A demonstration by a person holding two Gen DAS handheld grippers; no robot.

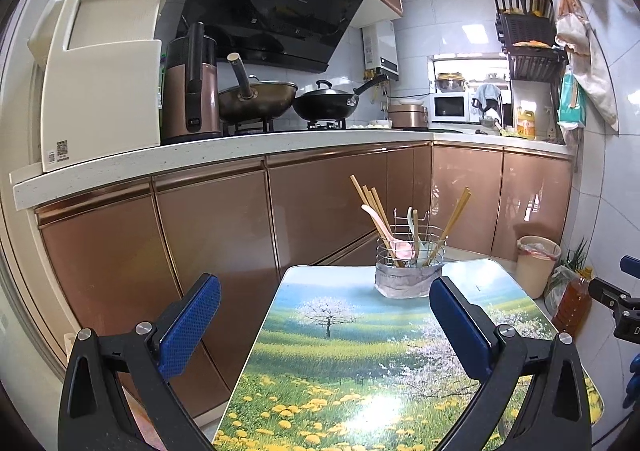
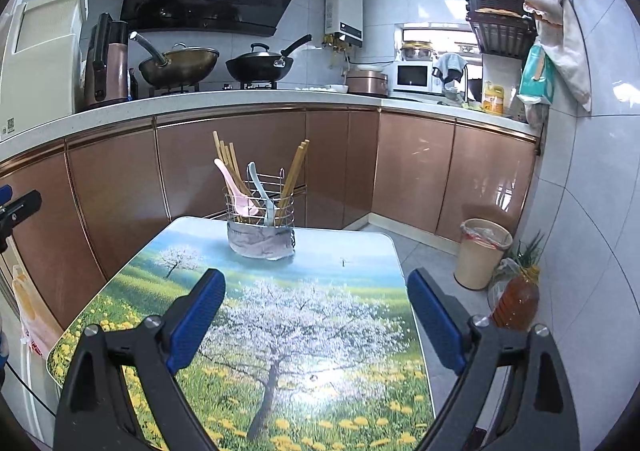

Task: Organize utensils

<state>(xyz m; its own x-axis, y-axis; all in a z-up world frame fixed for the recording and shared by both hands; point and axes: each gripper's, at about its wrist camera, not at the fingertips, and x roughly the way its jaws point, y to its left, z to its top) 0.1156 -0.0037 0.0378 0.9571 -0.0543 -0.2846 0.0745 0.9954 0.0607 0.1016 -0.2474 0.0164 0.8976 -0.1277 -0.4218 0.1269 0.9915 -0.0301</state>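
A wire utensil holder (image 1: 409, 271) stands at the far end of a small table (image 1: 340, 363) printed with a flowering meadow. It holds several wooden chopsticks (image 1: 370, 207), a pink spoon (image 1: 386, 233) and a pale blue spoon (image 1: 414, 231). My left gripper (image 1: 324, 321) is open and empty, held above the table's near half. In the right wrist view the holder (image 2: 260, 221) stands ahead and left of centre, with its chopsticks (image 2: 228, 163). My right gripper (image 2: 316, 315) is open and empty above the table (image 2: 192, 271). The right gripper's edge shows at the far right of the left wrist view (image 1: 616, 303).
Brown kitchen cabinets (image 1: 208, 251) run behind and left of the table under a white counter (image 1: 240, 143) with woks, a kettle and a microwave. A beige waste bin (image 2: 478, 251) and an oil bottle (image 2: 516, 303) stand on the floor to the right, by the tiled wall.
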